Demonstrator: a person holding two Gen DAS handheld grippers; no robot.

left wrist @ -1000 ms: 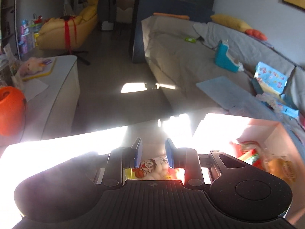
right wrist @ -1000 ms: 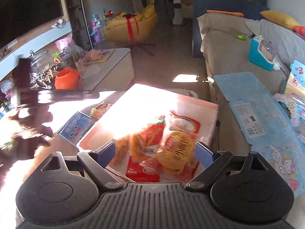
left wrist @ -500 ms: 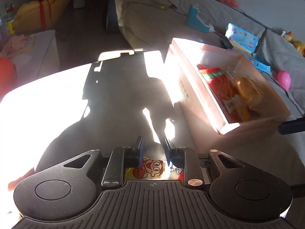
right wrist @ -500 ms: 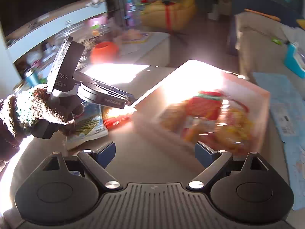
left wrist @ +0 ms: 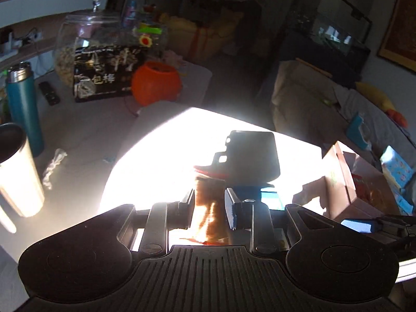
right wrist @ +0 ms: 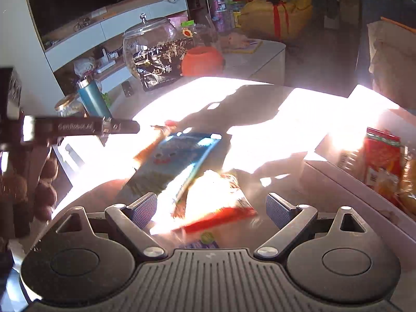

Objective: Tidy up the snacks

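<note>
The left tongs are pinching a thin, crinkly brown snack packet at lower centre; it looks light and slippery, best held by its sealed edge. The right tongs are hanging wide over the red-trimmed foil packet lying on the counter.

Blue packet and red-edged packet flat on table, pink box beside — snacks inside

Both grippers have swung away from the snack box

The left gripper, jaws clamped on a snack packet, now faces the sunlit surface; the box has slid to 3 o'clock. The right gripper, jaws wide, now hangs over a blue packet and a red-edged packet.
</note>
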